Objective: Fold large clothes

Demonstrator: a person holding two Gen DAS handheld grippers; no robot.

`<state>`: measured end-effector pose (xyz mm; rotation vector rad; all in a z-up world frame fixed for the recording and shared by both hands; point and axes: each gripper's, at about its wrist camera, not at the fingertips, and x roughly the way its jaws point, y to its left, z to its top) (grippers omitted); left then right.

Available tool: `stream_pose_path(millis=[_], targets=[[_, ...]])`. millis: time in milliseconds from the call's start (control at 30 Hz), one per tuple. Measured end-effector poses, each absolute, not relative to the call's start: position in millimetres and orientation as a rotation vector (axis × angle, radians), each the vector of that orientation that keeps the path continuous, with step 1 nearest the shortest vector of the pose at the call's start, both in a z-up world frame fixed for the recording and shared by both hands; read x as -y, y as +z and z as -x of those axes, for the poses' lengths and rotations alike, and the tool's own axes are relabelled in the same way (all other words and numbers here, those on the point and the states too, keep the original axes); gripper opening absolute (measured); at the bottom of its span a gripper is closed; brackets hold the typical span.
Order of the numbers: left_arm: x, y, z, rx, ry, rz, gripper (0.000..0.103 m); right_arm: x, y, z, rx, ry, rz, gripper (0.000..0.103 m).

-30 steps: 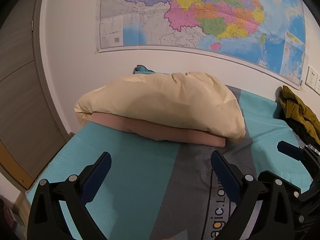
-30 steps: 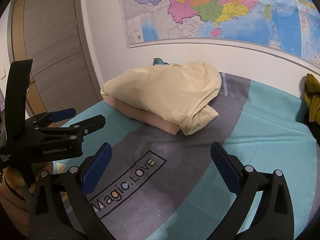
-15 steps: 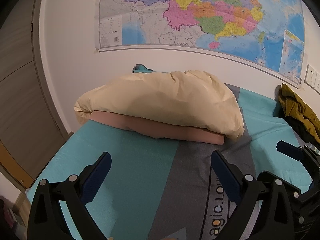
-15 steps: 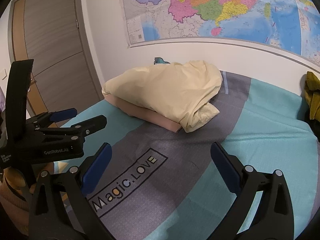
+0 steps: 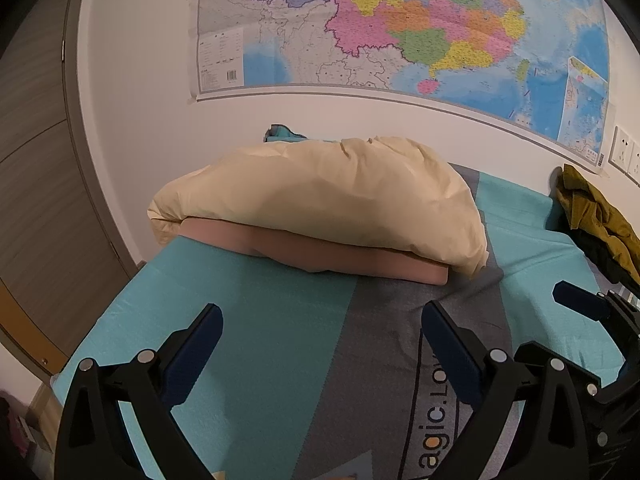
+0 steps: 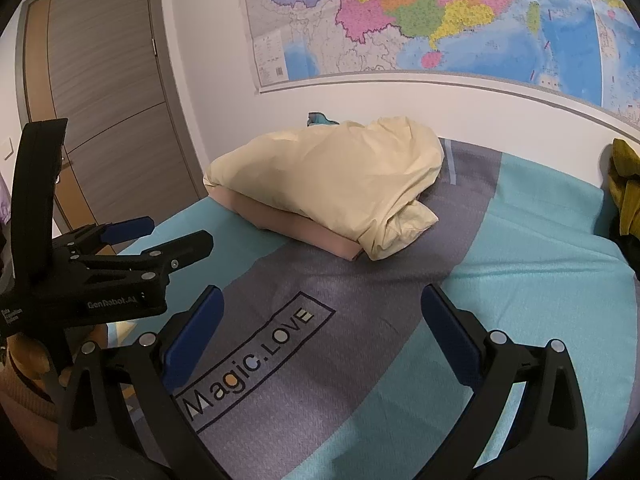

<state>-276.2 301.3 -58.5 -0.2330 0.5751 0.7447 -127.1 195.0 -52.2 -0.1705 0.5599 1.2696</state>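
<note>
A cream folded garment (image 5: 320,200) lies on a pink folded garment (image 5: 340,254) at the far side of the bed, near the wall. Both also show in the right wrist view, the cream one (image 6: 332,184) over the pink one (image 6: 304,228). My left gripper (image 5: 322,332) is open and empty above the bedspread, well short of the pile. My right gripper (image 6: 322,320) is open and empty over the printed "Magic.LOVE" label (image 6: 256,356). The left gripper also shows at the left of the right wrist view (image 6: 160,236).
The bed has a teal and grey bedspread (image 5: 256,316). An olive garment (image 5: 592,212) lies crumpled at the bed's right edge by the wall. A wall map (image 5: 400,28) hangs above. A wooden door (image 6: 104,100) stands at the left.
Both grippers have drawn back slightly, so the pile sits a little farther up in both views. Both stay open and empty.
</note>
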Motion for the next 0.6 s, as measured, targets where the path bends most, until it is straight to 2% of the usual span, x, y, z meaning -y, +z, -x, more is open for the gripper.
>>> stream_pose_path(millis=[600], targets=[[-299.8,-60.1,273.0,-0.582,0.738,0.224,0.096,-190.5,-52.1,124.4,-0.558,1.267,0.150,0.097]])
